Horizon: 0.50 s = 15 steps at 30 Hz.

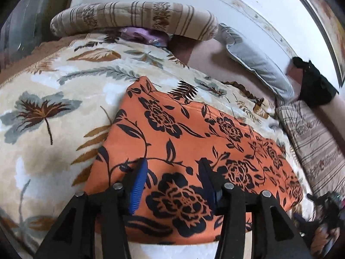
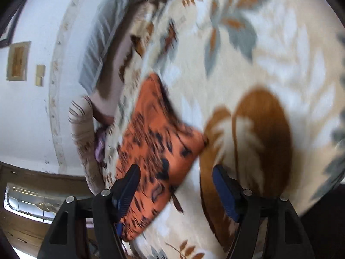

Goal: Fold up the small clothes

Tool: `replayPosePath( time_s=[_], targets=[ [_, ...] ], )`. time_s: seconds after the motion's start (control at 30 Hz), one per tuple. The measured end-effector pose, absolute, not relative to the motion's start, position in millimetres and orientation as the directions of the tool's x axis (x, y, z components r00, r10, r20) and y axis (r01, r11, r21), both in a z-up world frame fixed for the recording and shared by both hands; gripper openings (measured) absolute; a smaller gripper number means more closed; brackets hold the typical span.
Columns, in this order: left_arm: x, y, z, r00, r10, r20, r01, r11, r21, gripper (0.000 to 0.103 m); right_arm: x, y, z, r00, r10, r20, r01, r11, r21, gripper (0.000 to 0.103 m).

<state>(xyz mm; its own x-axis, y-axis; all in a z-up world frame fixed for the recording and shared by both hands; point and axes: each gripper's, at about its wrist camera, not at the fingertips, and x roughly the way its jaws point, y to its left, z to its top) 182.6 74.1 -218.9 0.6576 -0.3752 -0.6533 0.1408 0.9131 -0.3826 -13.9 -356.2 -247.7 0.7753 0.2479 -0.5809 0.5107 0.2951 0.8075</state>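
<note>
An orange cloth with a black flower print [image 1: 185, 142] lies folded flat on the leaf-patterned cream blanket [image 1: 54, 112]. My left gripper [image 1: 172, 168] is open and hovers just above the cloth's near part, holding nothing. In the blurred right wrist view the same orange cloth [image 2: 157, 142] lies on the blanket [image 2: 269, 64]. My right gripper [image 2: 175, 174] is open and empty above the cloth's near edge, its left finger over the cloth and its right finger over the blanket.
A striped bolster [image 1: 133, 19] lies at the far edge, with a purple item [image 1: 142, 34] under it. A grey pillow [image 1: 258, 64] and a striped folded cover [image 1: 317, 138] lie at the right. A dark object [image 1: 314, 84] sits by the white wall [image 2: 28, 112].
</note>
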Motion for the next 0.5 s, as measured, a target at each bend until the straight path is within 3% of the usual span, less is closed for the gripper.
replayPosePath(
  time_s=[0.17,0.3,0.37,0.4,0.5],
  targets=[
    [187.5,73.4,-218.0,0.653,-0.386,-0.651,0.148,0.909,-0.390,0.050,10.2,-359.4,-255.4,0.823,0.199,-0.532,0.483,0.245,0.840,0.073],
    [190.4,91.0,-214.4,0.660,-0.420,-0.623,0.109,0.874,-0.473,0.051,23.5,-360.8,-253.3,0.839,0.102,-0.535,0.495,0.264,0.827,0.072],
    [192.8,99.0,-211.4,0.663,-0.414,-0.624,0.083,0.869,-0.487,0.052,30.3,-358.4,-249.0,0.842,0.110,-0.528,0.482,0.286,0.828,0.050],
    [193.9,103.8,-209.4,0.664,-0.386,-0.640,0.060,0.881,-0.469,0.052,33.6,-357.8,-246.1,0.835,0.120,-0.536,0.485,0.299,0.822,0.029],
    [193.6,118.5,-204.4,0.673,-0.318,-0.668,0.007,0.906,-0.424,0.052,38.8,-342.6,-216.6,0.826,0.085,-0.557,0.484,0.399,0.779,0.028]
  ],
)
